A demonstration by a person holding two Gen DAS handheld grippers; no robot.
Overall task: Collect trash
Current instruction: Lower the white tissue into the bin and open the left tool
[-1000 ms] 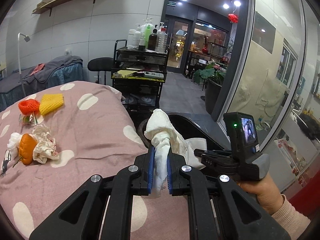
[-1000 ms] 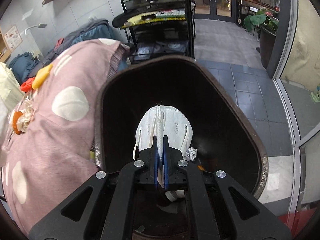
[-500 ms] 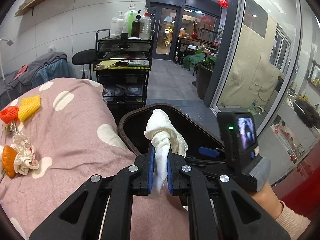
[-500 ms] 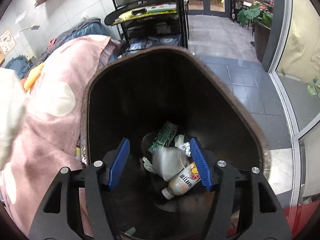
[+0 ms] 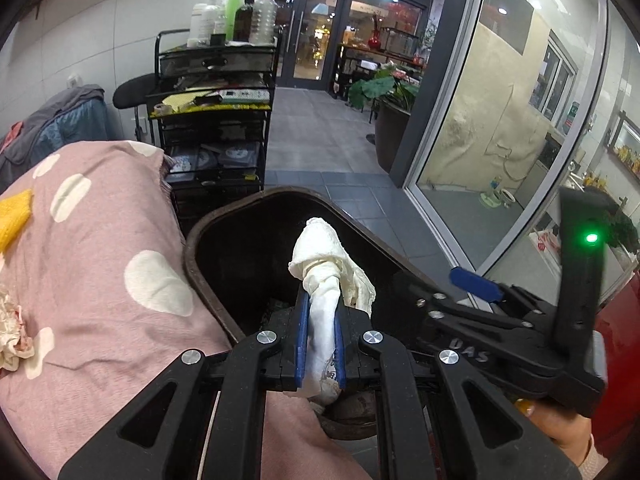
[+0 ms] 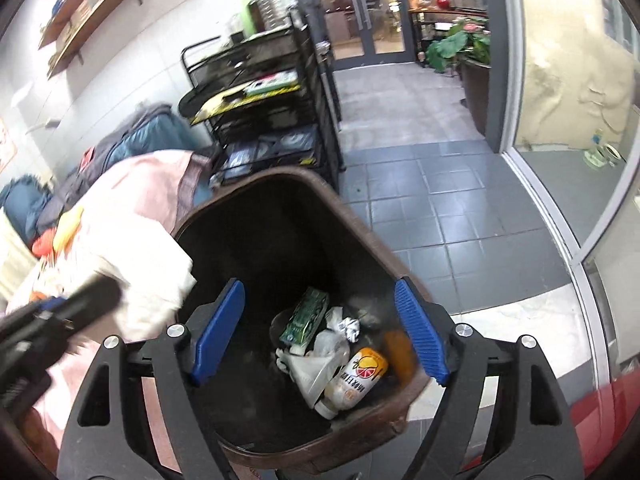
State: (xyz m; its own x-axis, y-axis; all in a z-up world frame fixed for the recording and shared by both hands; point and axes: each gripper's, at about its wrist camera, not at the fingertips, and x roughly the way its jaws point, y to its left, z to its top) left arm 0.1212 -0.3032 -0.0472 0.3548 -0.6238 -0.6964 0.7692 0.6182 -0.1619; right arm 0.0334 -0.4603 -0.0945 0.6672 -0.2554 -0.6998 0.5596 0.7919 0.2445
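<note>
Left gripper: blue pads pinched tight on a wad of white tissue, which sticks up past the fingertips, over the near rim of the brown trash bin.

Right gripper: jaws spreading, nothing between the pads; hangs above the bin mouth. In the left wrist view it shows at 3 o'clock, beside the left gripper, a hand under its handle.

Bin bottom, right wrist view: a juice bottle, a clear plastic bag, a green packet, a crumpled scrap. All lie loose, well below the rim.

Surroundings: pink spotted blanket presses against the bin's rim at 9 o'clock. On it, a yellow foam net at the frame's edge and crumpled paper lower down. Black wire cart behind the bin at 12 o'clock, bottles on top. Potted plant at 1 o'clock. Glass wall runs along 2 to 3 o'clock.

Open room: grey tile floor clear between bin and glass. Bin mouth itself unobstructed apart from the two grippers.
</note>
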